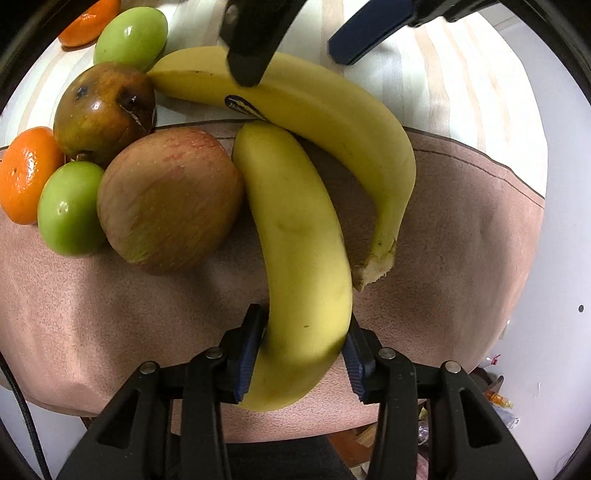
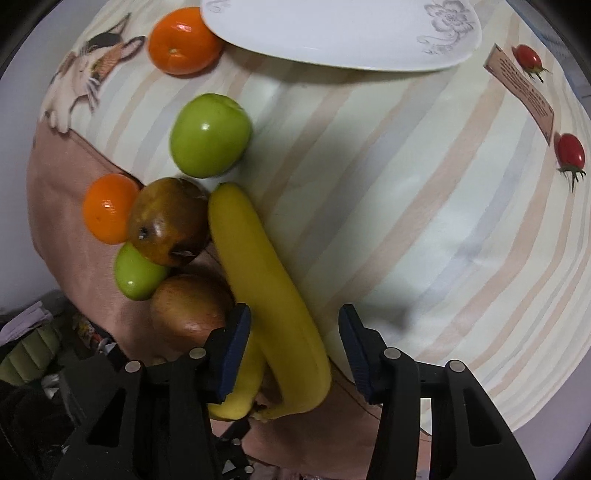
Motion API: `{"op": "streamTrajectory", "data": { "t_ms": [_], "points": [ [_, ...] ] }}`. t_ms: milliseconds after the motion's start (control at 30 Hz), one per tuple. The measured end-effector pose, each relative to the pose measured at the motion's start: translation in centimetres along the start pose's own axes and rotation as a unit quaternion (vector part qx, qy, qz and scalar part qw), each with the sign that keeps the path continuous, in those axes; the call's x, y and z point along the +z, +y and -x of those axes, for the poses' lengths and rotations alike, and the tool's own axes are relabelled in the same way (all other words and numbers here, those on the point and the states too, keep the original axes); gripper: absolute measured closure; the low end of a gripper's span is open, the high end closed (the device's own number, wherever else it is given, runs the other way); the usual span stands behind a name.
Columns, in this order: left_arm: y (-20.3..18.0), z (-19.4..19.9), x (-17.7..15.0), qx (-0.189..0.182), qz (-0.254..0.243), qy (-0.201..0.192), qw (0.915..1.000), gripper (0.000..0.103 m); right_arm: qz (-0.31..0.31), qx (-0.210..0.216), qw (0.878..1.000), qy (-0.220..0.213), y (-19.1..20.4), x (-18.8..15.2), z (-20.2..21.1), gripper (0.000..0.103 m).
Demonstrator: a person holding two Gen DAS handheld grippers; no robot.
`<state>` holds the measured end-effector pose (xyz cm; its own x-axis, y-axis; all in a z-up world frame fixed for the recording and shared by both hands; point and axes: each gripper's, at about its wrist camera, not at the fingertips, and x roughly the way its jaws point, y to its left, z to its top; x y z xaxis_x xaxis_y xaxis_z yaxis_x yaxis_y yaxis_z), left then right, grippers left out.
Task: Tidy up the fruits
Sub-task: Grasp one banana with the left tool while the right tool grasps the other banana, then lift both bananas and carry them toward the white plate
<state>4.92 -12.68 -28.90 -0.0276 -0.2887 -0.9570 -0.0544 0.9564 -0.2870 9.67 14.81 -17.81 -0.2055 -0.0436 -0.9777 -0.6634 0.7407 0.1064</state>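
Your left gripper (image 1: pixel 303 354) clamps the plain curved yellow banana (image 1: pixel 295 236) beside the red-yellow apple (image 1: pixel 170 203); your right gripper (image 2: pixel 293 345), open, straddles the stickered yellow banana (image 2: pixel 266 280), needing closure next.

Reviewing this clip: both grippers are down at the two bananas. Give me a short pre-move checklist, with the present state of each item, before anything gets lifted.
1. Left gripper gripping the lower banana: ok, both pads press its sides.
2. Right gripper around the stickered banana: not ok, the jaws straddle it with a gap at the right pad.
3. Lower banana free to lift: cannot tell, its tip sits against the stickered banana and the red apple.
4. White plate free: ok, nothing shows on its visible part.
5. Bruised apple clear of the stickered banana: not ok, they appear to touch.
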Motion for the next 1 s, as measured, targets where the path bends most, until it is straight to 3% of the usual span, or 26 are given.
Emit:
{"op": "streamTrajectory", "data": {
  "t_ms": [167,200,333,467,667,867,1000],
  "points": [
    [-0.1,-1.9,-1.3,0.009,-0.004,0.005,0.9999,0.062,0.014,-0.005,0.999,0.034,1.7,0.7,-2.6,0.050],
    [0.1,-2.3,-1.3,0.008,-0.004,0.003,1.0000,0.062,0.010,-0.009,0.999,0.031,1.6,0.8,-2.5,0.055],
    [-1.5,-2.3,-1.3,0.014,-0.011,0.003,0.9998,0.062,-0.023,-0.007,1.000,-0.001,0.9,-0.2,-1.3,0.056],
    [-2.3,-2.4,-0.6,0.018,-0.016,0.006,0.9997,0.063,-0.095,0.018,0.995,-0.024,-2.6,-4.0,0.7,0.057],
    [-2.4,-3.1,1.0,0.009,-0.023,0.010,0.9996,0.062,-0.223,0.053,0.972,-0.044,-9.9,-12.7,2.4,0.058],
    [1.7,-3.2,3.9,-0.054,0.056,0.031,0.9965,0.054,-0.287,0.102,0.951,-0.055,-12.6,-18.4,-0.2,0.059],
    [2.6,-2.8,4.9,-0.042,0.076,0.036,0.9956,0.057,-0.297,0.075,0.948,-0.083,-12.6,-20.1,-1.5,0.050]
  ]
}}
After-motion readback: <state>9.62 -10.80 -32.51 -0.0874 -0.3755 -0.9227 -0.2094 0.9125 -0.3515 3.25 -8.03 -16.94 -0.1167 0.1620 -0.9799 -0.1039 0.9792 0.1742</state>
